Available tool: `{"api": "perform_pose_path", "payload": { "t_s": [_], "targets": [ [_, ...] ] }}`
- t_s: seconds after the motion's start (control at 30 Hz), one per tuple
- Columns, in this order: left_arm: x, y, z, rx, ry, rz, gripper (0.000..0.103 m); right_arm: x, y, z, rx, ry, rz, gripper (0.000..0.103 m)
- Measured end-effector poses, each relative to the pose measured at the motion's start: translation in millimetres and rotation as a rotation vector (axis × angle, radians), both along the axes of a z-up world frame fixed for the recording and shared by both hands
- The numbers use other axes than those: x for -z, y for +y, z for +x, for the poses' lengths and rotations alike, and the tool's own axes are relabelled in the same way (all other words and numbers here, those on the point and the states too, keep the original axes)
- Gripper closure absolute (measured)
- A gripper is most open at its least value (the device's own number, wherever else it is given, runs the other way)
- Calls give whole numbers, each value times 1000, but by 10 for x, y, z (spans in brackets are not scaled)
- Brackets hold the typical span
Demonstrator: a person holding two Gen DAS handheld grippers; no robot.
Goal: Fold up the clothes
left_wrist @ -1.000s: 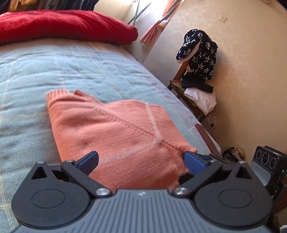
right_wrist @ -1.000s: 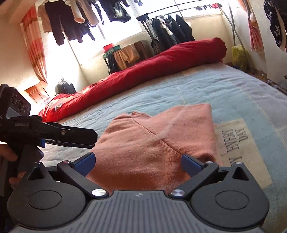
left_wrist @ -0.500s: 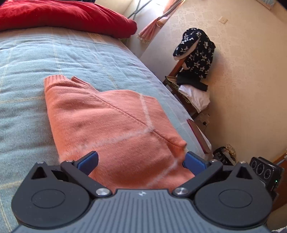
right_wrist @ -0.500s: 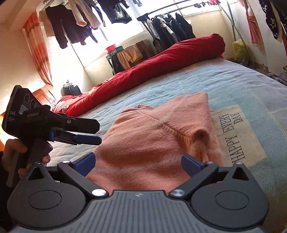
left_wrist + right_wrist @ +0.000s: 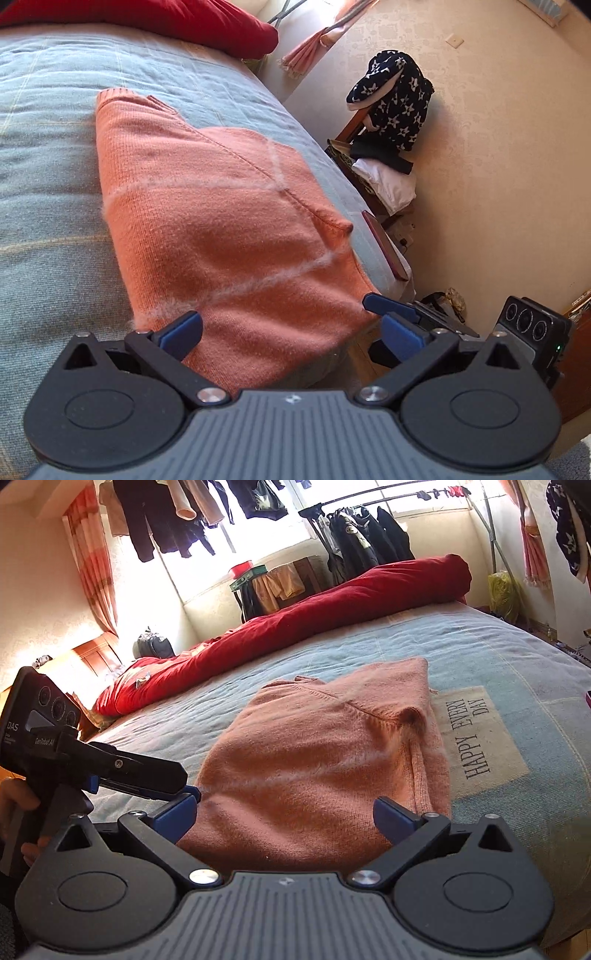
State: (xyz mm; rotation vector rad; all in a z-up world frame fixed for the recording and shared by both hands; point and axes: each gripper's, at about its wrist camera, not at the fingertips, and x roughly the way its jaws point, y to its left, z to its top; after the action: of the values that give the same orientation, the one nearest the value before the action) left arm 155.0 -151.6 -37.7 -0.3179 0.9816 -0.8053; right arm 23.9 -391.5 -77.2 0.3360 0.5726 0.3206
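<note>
Left wrist view: we hold the left tongs [image 5: 290, 334] released, the blue pads spread wide over the near hem of the salmon-orange knitted sweater [image 5: 221, 229]; nothing sits between the pads; the sweater lies flat on the blue-grey checked bedspread [image 5: 48, 229], near the bed's right edge, already folded into a long panel with the sleeves tucked in; the right tongs [image 5: 391, 308] show at the sweater's near right corner, and whether they touch the knit we cannot tell from this view; a red quilt [image 5: 147, 18] lies along the far end of the bed.

Right wrist view: we hold the right tongs [image 5: 284, 818] released as well, astride the sweater's near edge [image 5: 317, 760]; the left tongs [image 5: 147, 779], in a hand [image 5: 18, 801], appear pinched together with their tip at the near left corner, which disagrees with the left wrist view.

Progress, as we judge it: the lengthwise folds are done; the crosswise fold, hem towards collar, is left; no hold on the hem is taken yet.
</note>
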Motion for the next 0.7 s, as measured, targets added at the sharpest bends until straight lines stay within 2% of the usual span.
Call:
{"api": "perform_pose_path", "payload": {
  "t_s": [0.17, 0.33, 0.47, 0.6, 0.7],
  "targets": [
    [95, 7, -25, -10, 5, 15, 1, 64, 37, 64, 24, 52, -24, 0],
    [-72, -9, -94, -10, -27, 23, 1, 18, 33, 59, 31, 53, -40, 0],
    [-120, -8, -185, 10, -38, -1, 1, 25, 18, 66, 33, 56, -38, 0],
    [23, -8, -160, -12, 7, 35, 1, 27, 27, 79, 31, 61, -43, 0],
    [62, 33, -149, -23, 22, 16, 1, 20, 26, 86, 28, 63, -46, 0]
  ]
}}
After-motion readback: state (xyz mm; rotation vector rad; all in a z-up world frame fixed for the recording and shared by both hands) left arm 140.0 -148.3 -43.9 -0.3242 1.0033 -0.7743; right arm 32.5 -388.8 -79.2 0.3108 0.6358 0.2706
